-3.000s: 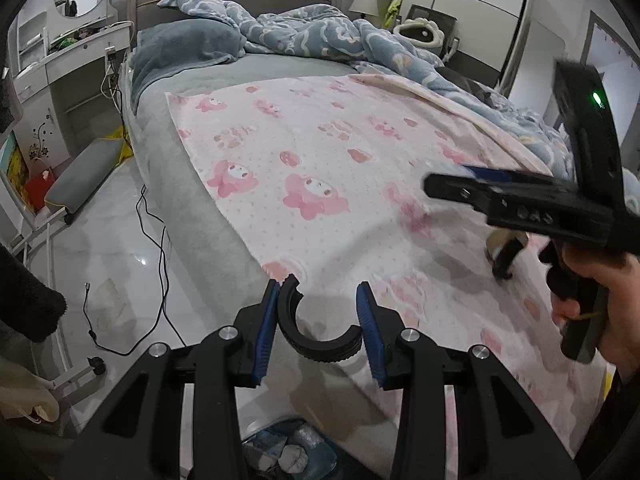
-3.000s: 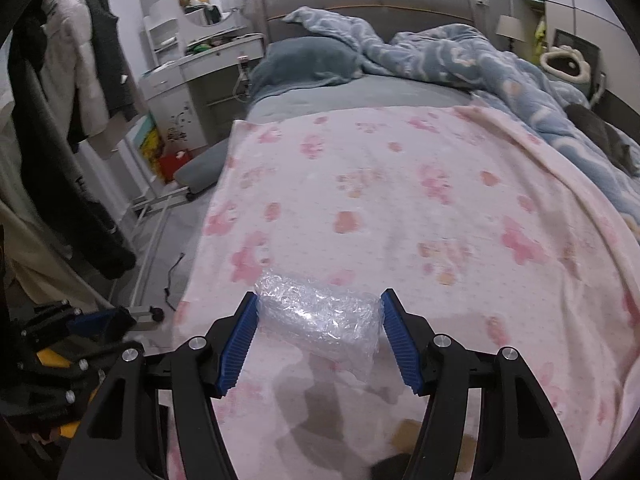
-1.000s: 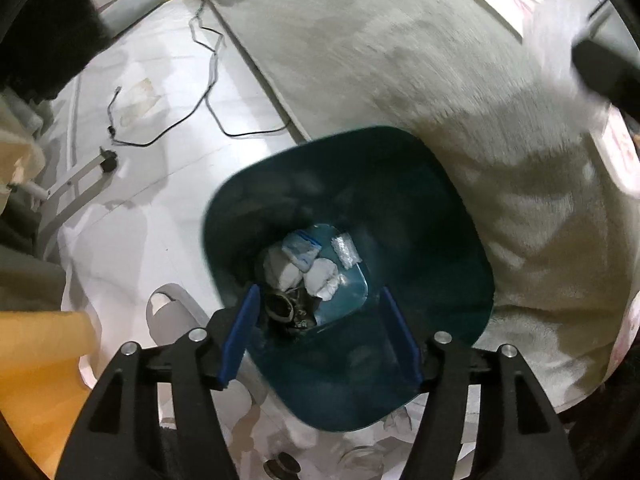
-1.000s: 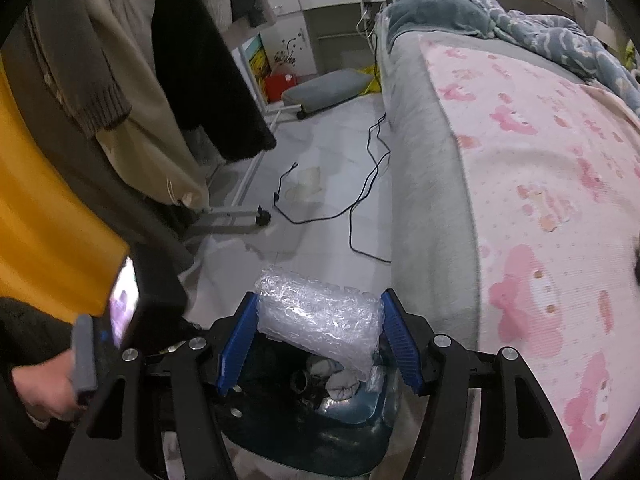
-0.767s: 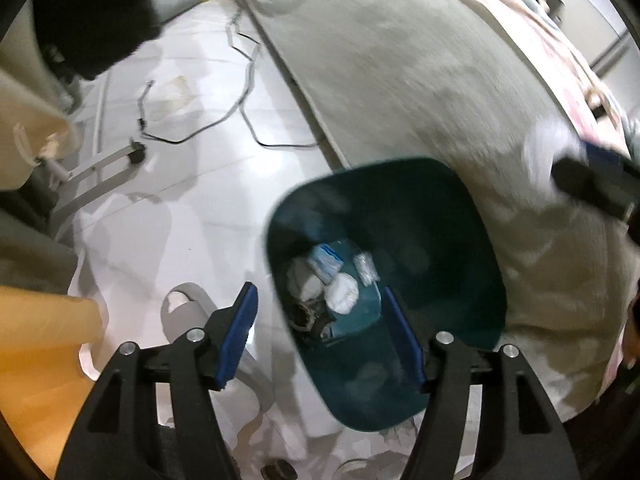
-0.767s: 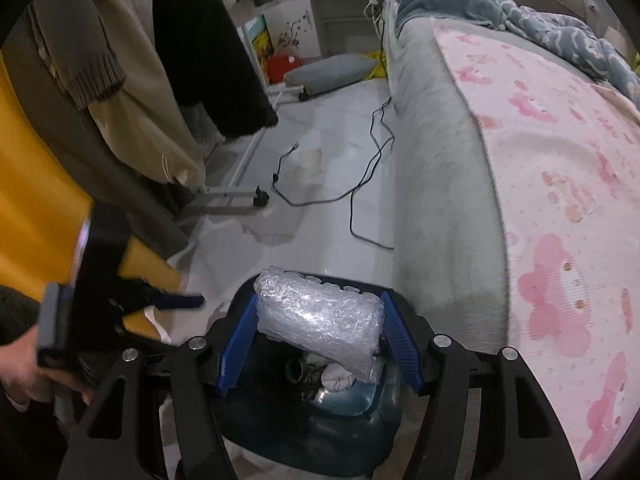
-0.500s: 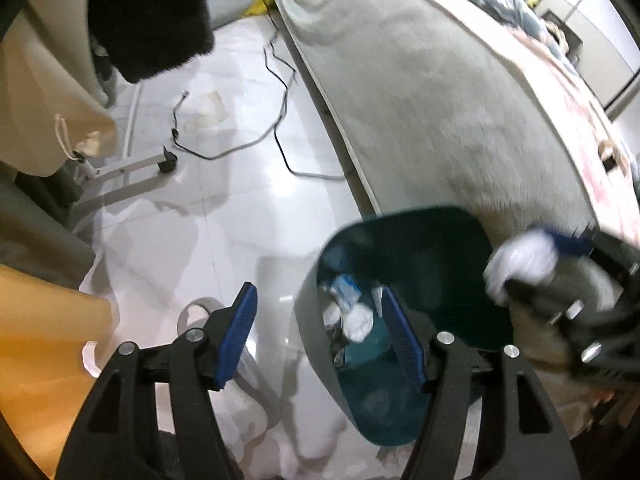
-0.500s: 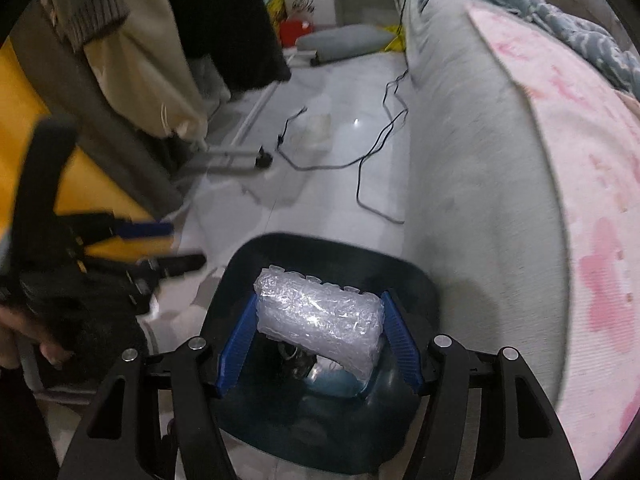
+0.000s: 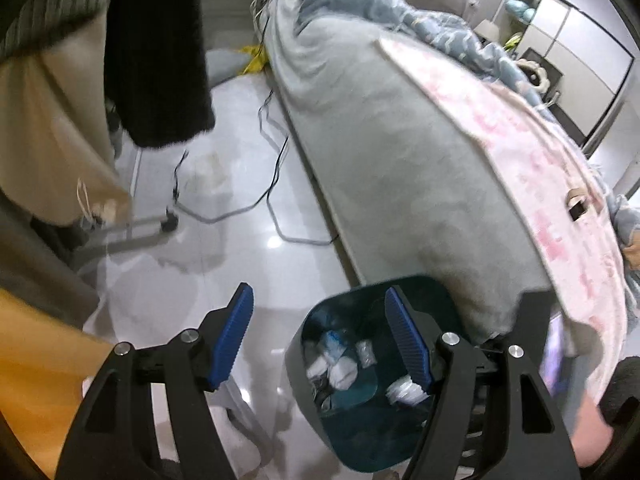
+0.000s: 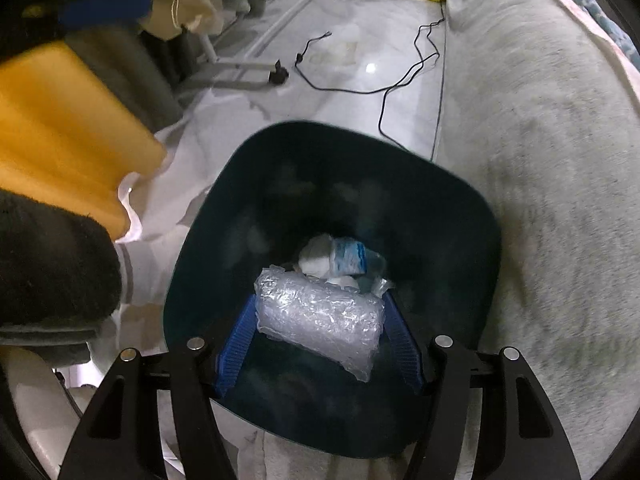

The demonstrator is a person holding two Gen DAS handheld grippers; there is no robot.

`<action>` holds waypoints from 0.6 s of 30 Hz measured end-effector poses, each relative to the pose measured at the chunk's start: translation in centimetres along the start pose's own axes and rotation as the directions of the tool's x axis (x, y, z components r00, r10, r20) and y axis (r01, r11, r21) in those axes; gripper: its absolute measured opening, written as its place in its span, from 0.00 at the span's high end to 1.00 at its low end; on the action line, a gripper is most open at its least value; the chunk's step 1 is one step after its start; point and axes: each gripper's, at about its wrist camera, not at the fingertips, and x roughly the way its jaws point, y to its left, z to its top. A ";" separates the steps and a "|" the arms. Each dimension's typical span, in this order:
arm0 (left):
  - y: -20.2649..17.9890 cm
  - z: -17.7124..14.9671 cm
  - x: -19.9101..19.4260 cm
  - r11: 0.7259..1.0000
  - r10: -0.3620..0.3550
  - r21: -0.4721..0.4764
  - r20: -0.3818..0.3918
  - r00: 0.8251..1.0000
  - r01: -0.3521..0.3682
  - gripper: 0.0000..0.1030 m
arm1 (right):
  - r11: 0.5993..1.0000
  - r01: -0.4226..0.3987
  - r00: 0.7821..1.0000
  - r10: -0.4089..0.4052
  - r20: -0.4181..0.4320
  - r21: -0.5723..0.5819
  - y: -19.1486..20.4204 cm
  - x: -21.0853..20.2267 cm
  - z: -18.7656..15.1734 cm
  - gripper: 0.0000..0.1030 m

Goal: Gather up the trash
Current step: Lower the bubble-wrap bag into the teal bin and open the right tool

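right tongs (image 10: pixel 318 328) now inside bin (image 10: pixel 280 152) gripping bubble wrap (image 10: pixel 320 320), left tongs (image 9: pixel 320 340) withdrawn, empty

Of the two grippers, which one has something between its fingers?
The right gripper: its blue pads grip a bubble-wrap roll over the bin. The left gripper holds nothing.

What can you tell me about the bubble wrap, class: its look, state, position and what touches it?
The bubble wrap is a clear, crinkled plastic bundle rolled into a stubby cylinder. It lies crosswise, slightly tilted, clamped at both ends between the blue pads of the right gripper, held over the open dark teal bin.
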 end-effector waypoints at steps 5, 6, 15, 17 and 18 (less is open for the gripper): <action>-1.0 1.8 -2.6 0.999 -0.030 0.025 0.073 0.997 0.028 0.30 | 1.000 0.012 0.999 -0.013 -0.036 -0.017 0.6 1.1 -0.4 0.37; -1.1 2.2 -3.1 0.999 -0.044 0.021 0.084 0.995 0.043 0.30 | 1.000 0.019 0.999 -0.020 -0.050 -0.023 0.7 1.4 -0.6 0.36; -1.8 4.2 -5.8 0.993 -0.120 0.014 0.133 0.984 0.119 0.23 | 0.997 0.068 0.994 -0.070 -0.083 -0.032 1.3 2.2 -1.5 0.25; -2.1 4.7 -6.3 0.991 -0.136 0.013 0.150 0.979 0.135 0.23 | 0.996 0.072 0.996 -0.074 -0.043 -0.046 1.5 1.0 -1.2 0.25; -2.2 4.9 -6.6 0.990 -0.141 0.016 0.157 0.978 0.140 0.22 | 0.996 0.072 0.997 -0.073 -0.008 -0.053 1.6 0.0 -0.9 0.25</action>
